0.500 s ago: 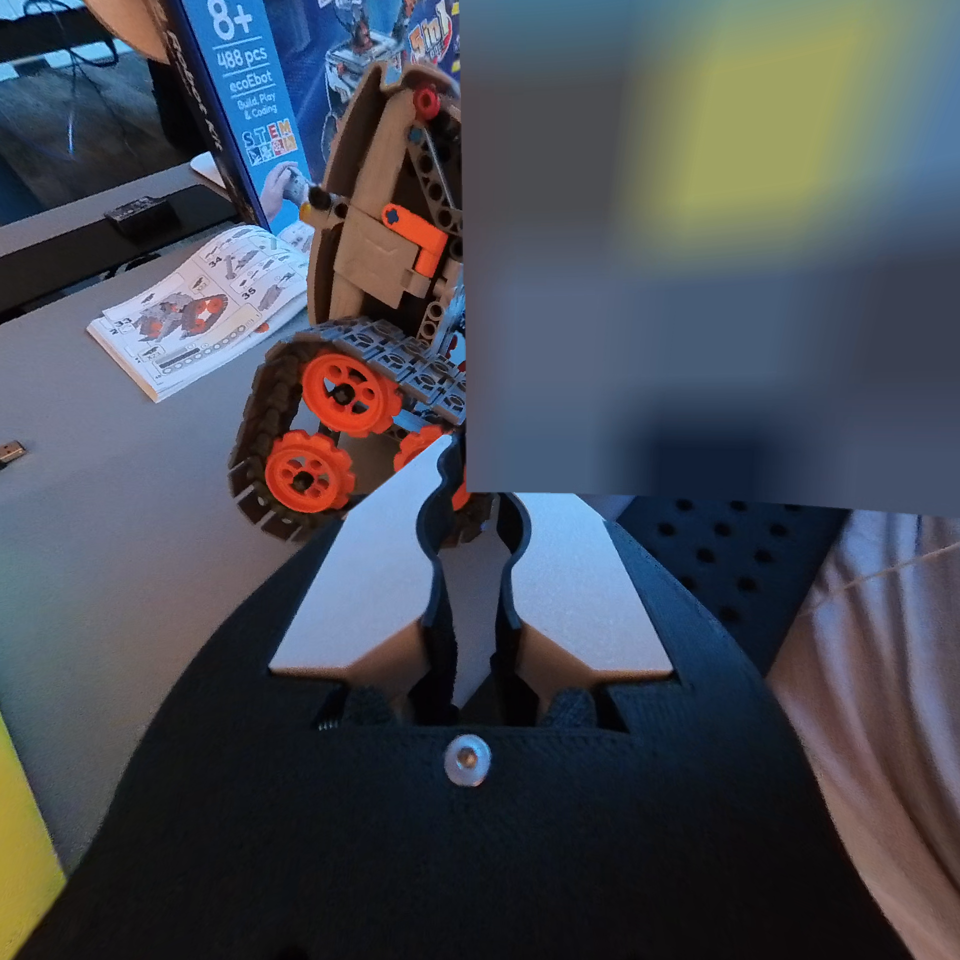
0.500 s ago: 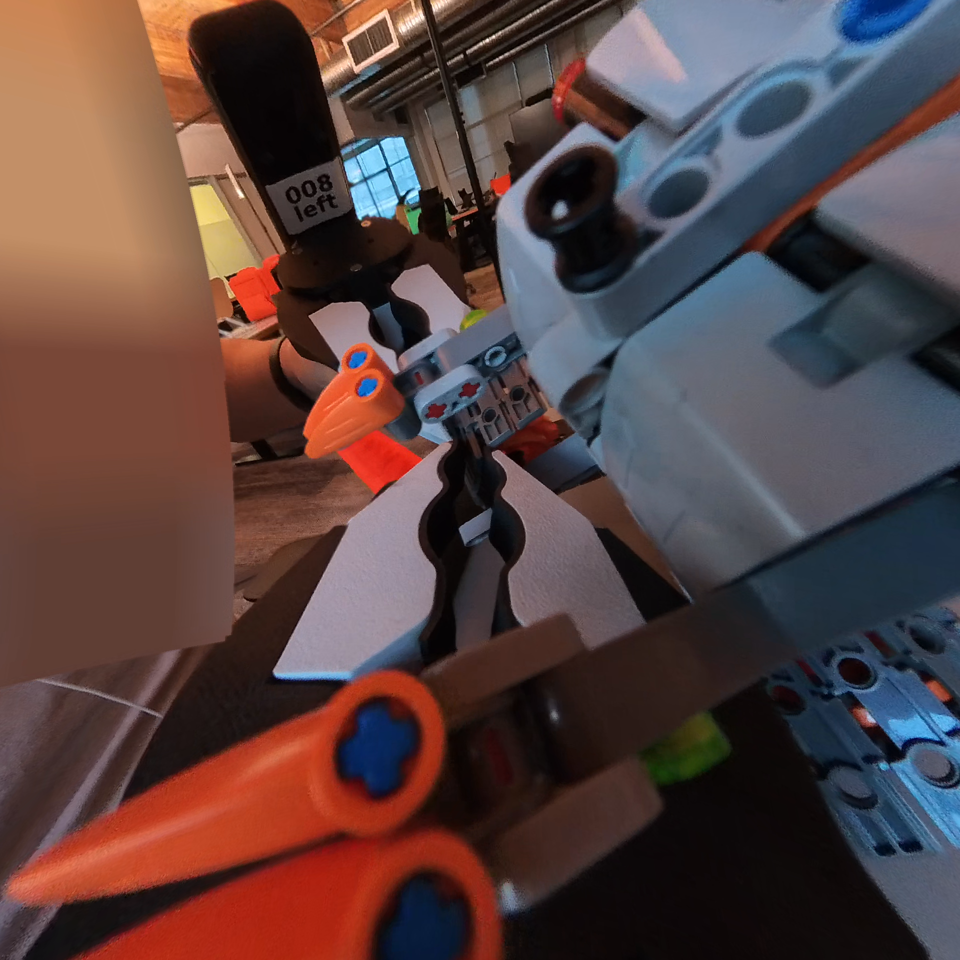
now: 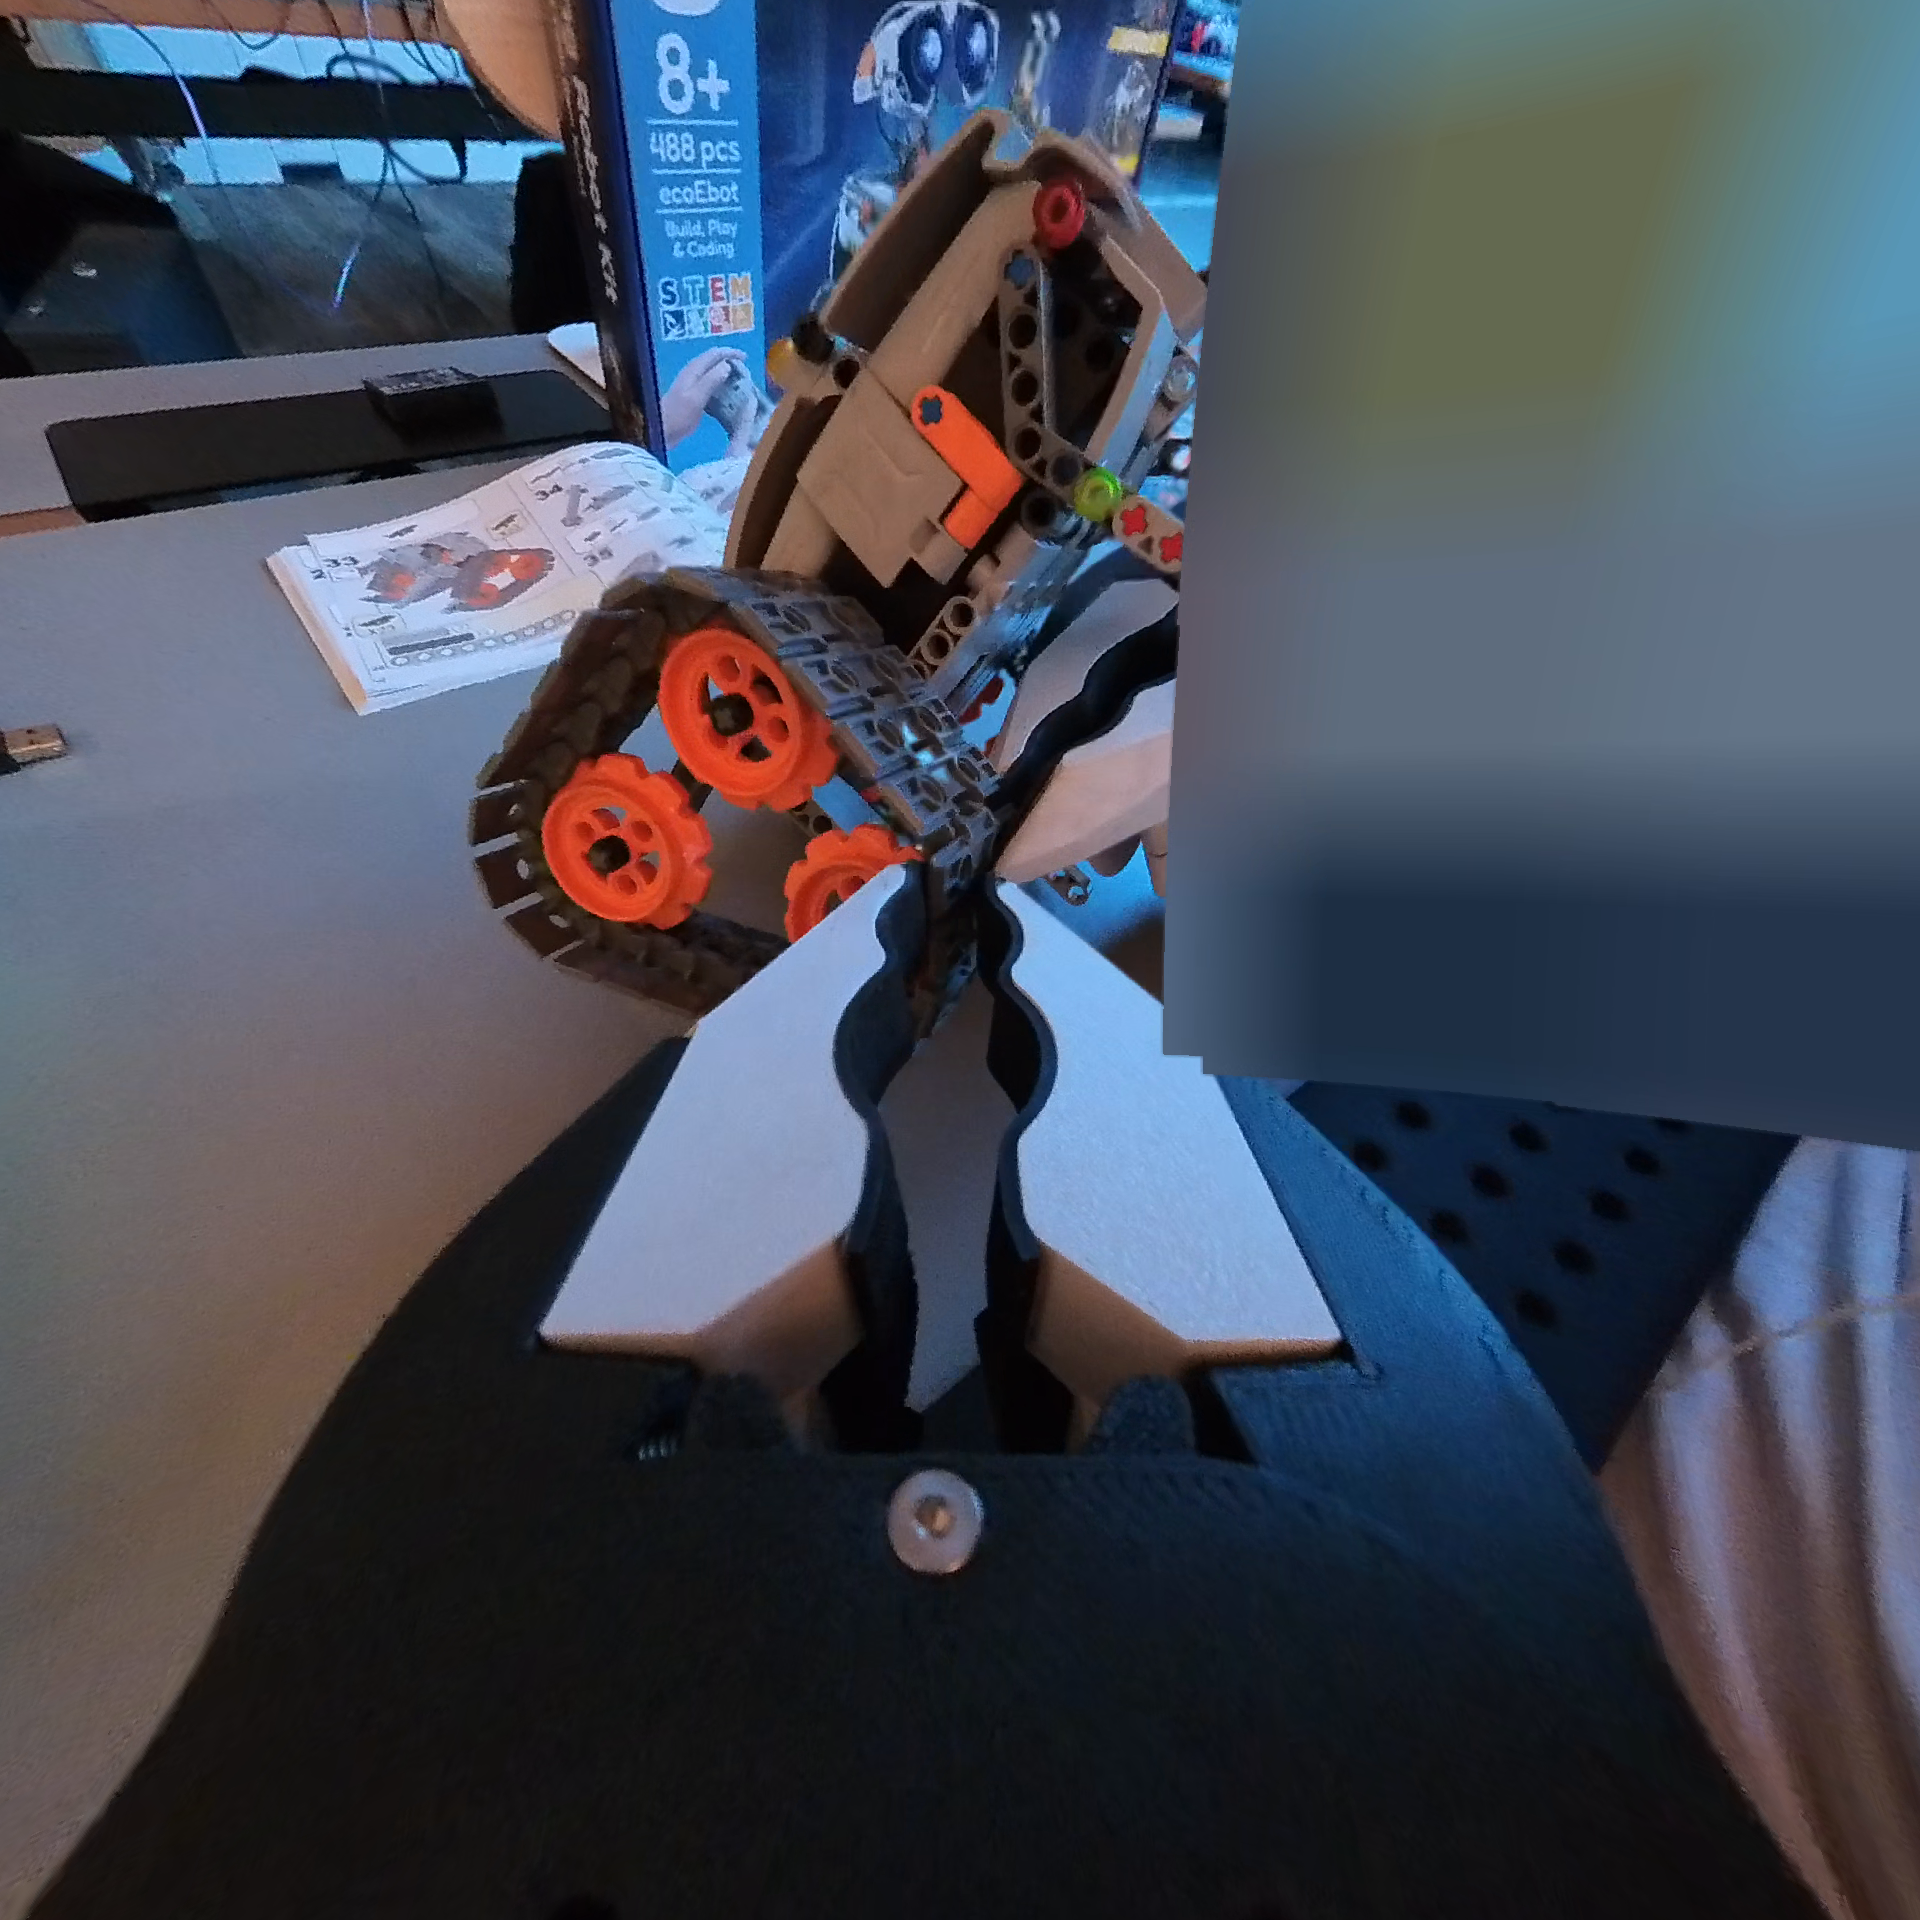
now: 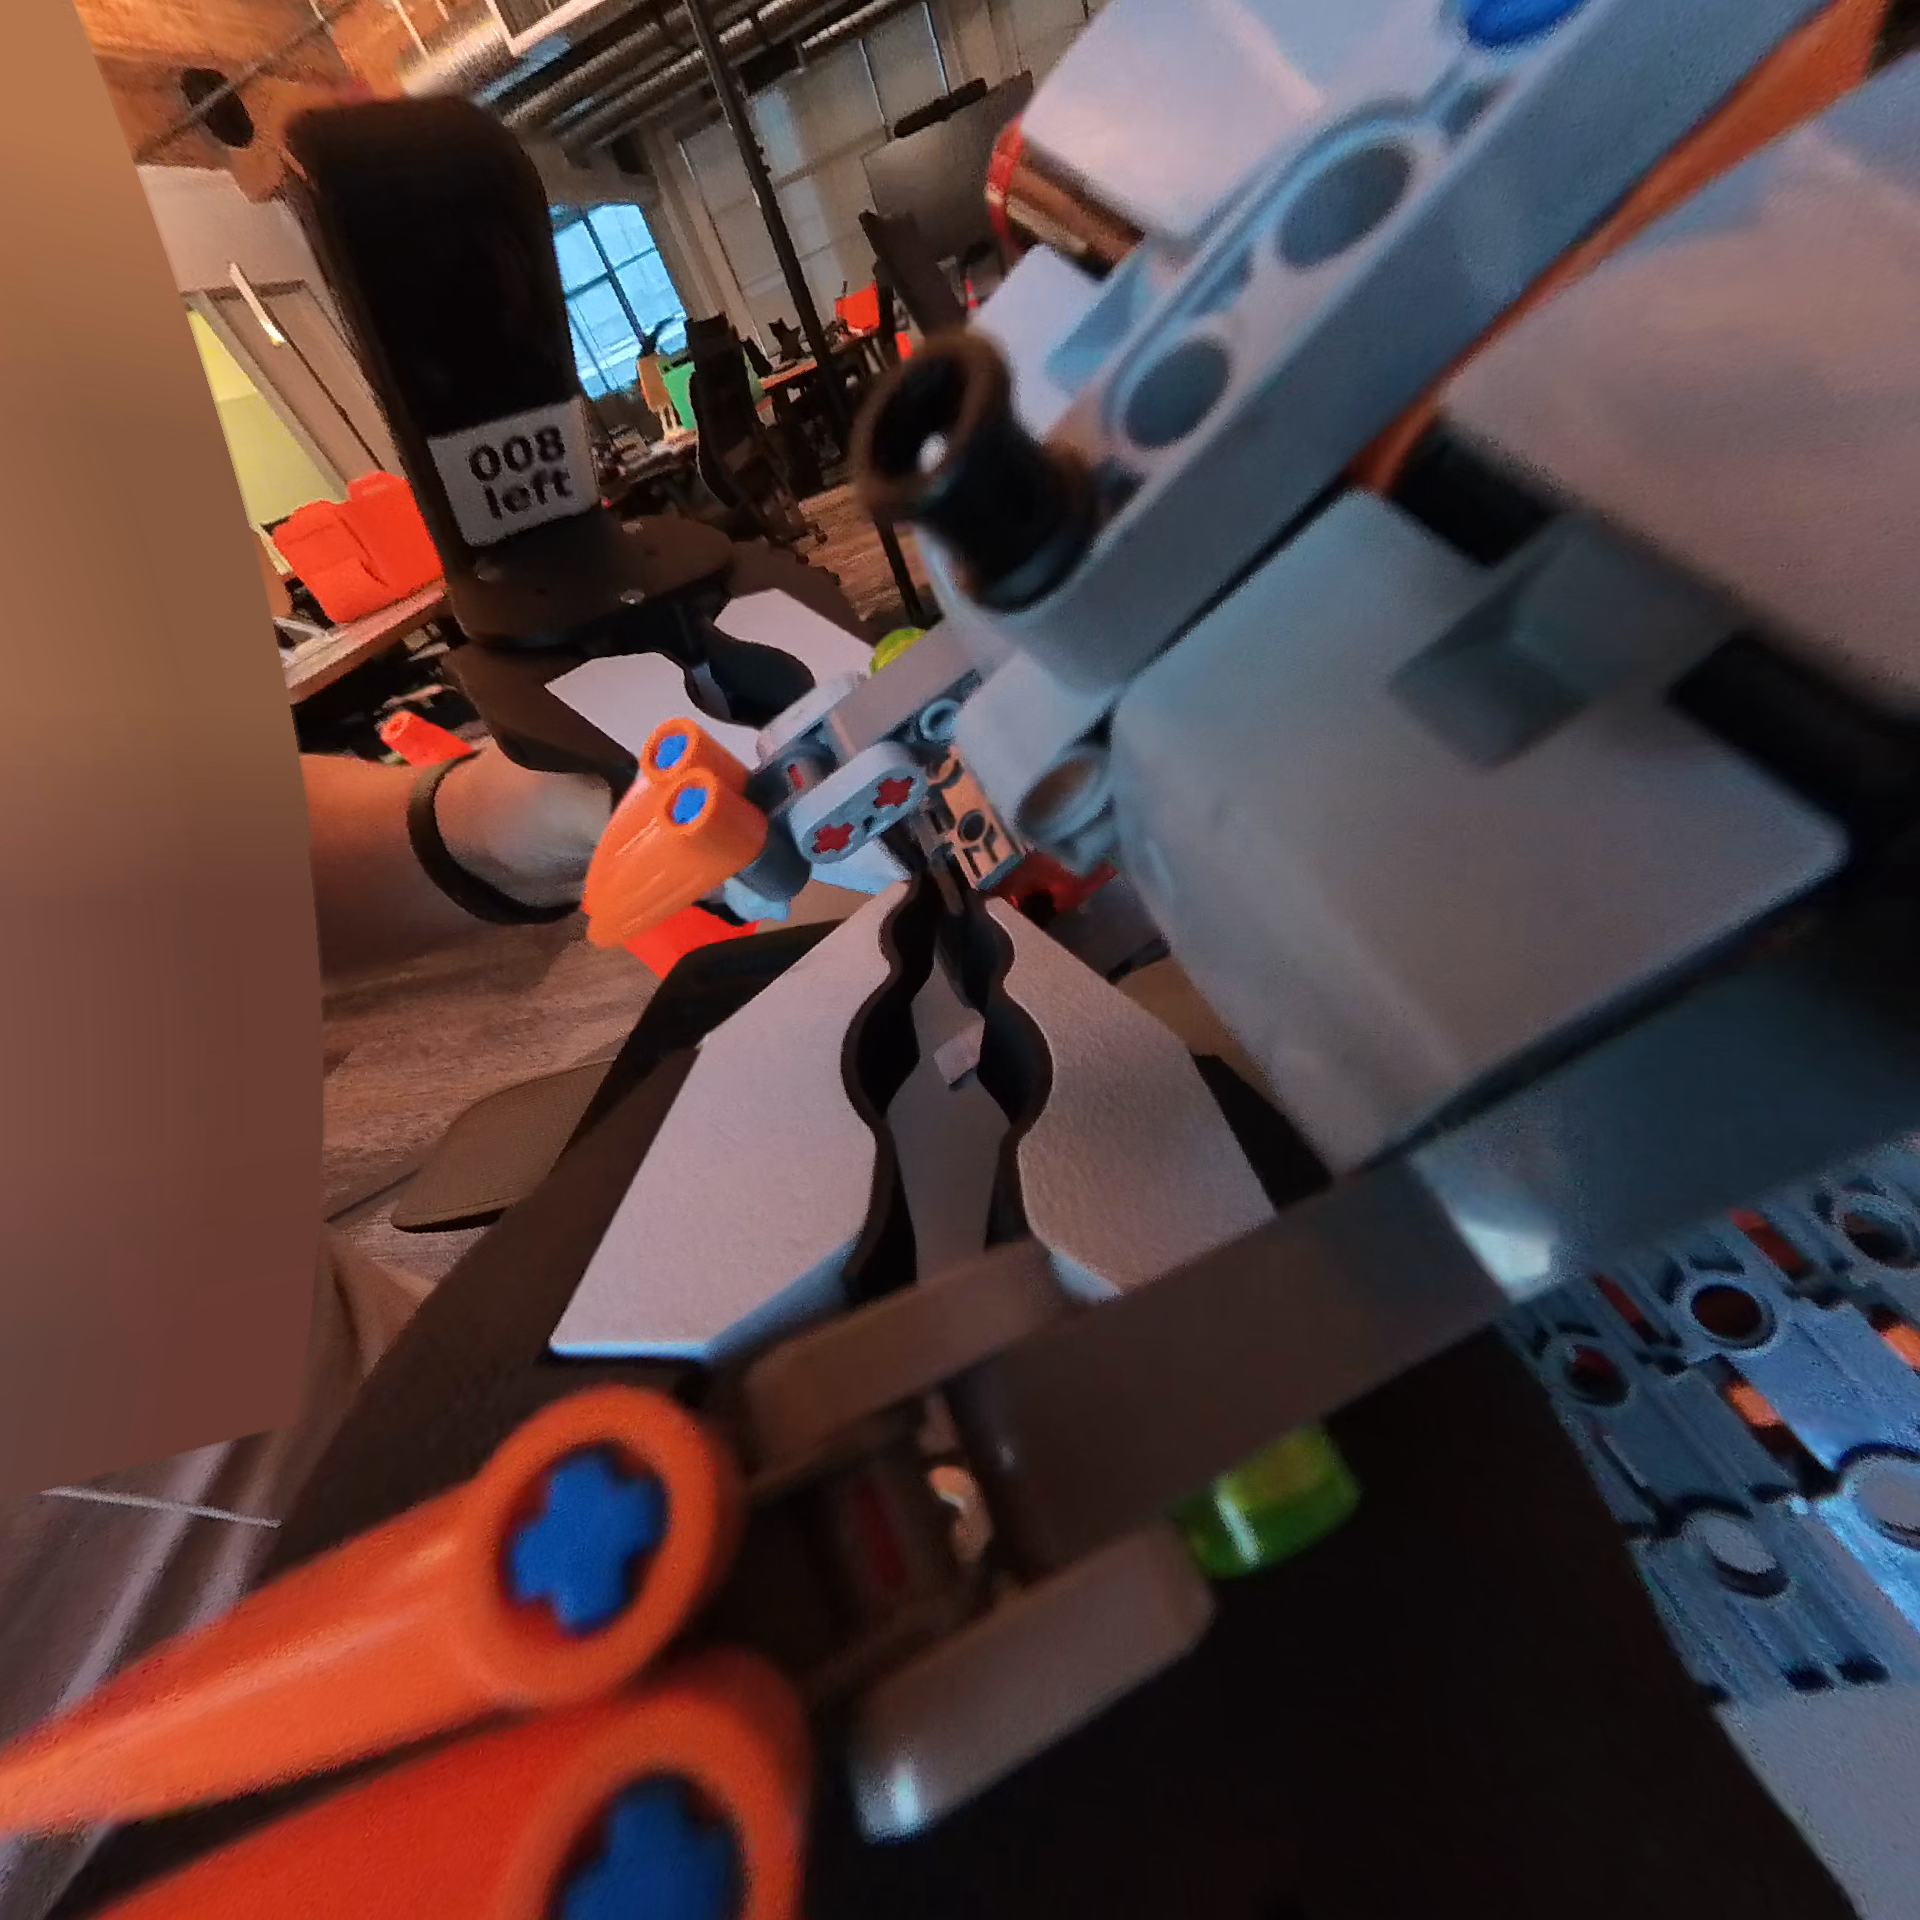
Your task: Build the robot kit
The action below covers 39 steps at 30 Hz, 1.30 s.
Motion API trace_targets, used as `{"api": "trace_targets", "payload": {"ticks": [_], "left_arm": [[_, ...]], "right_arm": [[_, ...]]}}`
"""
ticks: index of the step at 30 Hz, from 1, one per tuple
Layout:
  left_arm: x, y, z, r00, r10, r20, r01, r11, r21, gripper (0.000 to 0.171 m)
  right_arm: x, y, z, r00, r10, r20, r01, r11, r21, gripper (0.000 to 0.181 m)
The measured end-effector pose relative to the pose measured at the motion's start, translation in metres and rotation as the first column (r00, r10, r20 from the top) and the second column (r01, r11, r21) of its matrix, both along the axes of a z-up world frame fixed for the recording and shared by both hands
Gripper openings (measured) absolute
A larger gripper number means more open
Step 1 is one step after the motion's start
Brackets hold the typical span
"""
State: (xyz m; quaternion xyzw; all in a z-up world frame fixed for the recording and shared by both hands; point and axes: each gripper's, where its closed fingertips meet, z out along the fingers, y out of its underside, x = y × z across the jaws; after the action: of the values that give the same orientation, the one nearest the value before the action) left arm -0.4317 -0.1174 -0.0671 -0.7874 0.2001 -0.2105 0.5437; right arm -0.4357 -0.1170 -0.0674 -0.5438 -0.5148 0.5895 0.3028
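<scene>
A brick-built toy robot (image 3: 914,447) with a tan shell, grey tracks (image 3: 883,717) and orange wheels (image 3: 743,717) is held tilted above the grey table (image 3: 208,935). My left gripper (image 3: 945,883) is shut on the track's lower right end. My right gripper (image 4: 945,899) is shut on a thin grey part at the robot's middle, next to an orange claw (image 4: 665,831). The robot's grey body (image 4: 1403,831) and a second orange claw (image 4: 416,1621) fill the right wrist view up close. The left gripper (image 4: 665,675) shows beyond them. A right finger (image 3: 1091,769) shows in the left wrist view.
A blue kit box (image 3: 696,208) stands behind the robot. An open instruction booklet (image 3: 468,582) lies on the table to its left. A black tray (image 3: 312,436) with a small black block lies further back. A small dark object (image 3: 31,743) lies at the left edge. My left and right fingertips are right by each other.
The robot has tilted a little more to the right and risen slightly in the left wrist view. A finger of the right gripper now shows there. Both grips are unchanged.
</scene>
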Motion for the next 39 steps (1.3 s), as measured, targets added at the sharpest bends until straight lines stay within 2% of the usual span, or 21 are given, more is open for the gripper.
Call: {"api": "trace_targets", "payload": {"ticks": [3,7,13,16,19,21,29,33,36,39], "left_arm": [[0.001,0.003,0.0,1.0,0.001,0.022,-0.001,1.0,0.003,0.007],[0.006,0.003,0.001,0.996,-0.088,0.022,0.089,0.994,-0.057,0.007],[0.013,0.008,-0.003,0.989,-0.112,0.097,0.122,0.987,-0.107,0.006],[0.017,0.008,0.003,0.971,-0.128,0.204,0.153,0.982,-0.112,0.006],[0.022,0.008,0.017,0.916,-0.146,0.374,0.205,0.971,-0.122,0.006],[0.022,0.011,0.021,0.898,-0.147,0.416,0.216,0.968,-0.125,0.007],[0.021,0.019,0.027,0.884,-0.11,0.454,0.201,0.967,-0.157,0.007],[0.021,0.019,0.033,0.875,-0.122,0.468,0.215,0.965,-0.15,0.008],[0.006,0.016,0.043,0.894,-0.114,0.434,0.167,0.982,-0.085,0.014],[-0.006,0.016,0.04,0.947,-0.067,0.314,0.093,0.993,-0.069,0.025]], "right_arm": [[0.001,0.003,0.001,1.0,-0.006,-0.007,0.006,1.0,0.001,0.004],[0.004,0.003,0.0,0.999,0.04,-0.019,-0.041,0.996,-0.08,0.004],[0.011,0.005,-0.005,0.998,0.07,-0.009,-0.07,0.997,-0.032,0.006],[0.016,0.005,0.001,0.996,0.087,-0.038,-0.088,0.995,-0.05,0.006],[0.021,0.004,0.013,0.988,0.121,-0.096,-0.132,0.984,-0.121,0.009],[0.023,0.004,0.015,0.986,0.119,-0.113,-0.133,0.982,-0.134,0.014],[0.019,0.016,0.019,0.992,0.049,-0.118,-0.062,0.992,-0.112,0.007],[0.021,0.017,0.024,0.991,0.055,-0.122,-0.071,0.989,-0.133,0.005],[0.022,0.02,0.025,0.991,0.04,-0.131,-0.06,0.987,-0.148,0.005],[0.024,0.025,0.027,0.99,0.022,-0.141,-0.045,0.986,-0.158,0.006]]}}
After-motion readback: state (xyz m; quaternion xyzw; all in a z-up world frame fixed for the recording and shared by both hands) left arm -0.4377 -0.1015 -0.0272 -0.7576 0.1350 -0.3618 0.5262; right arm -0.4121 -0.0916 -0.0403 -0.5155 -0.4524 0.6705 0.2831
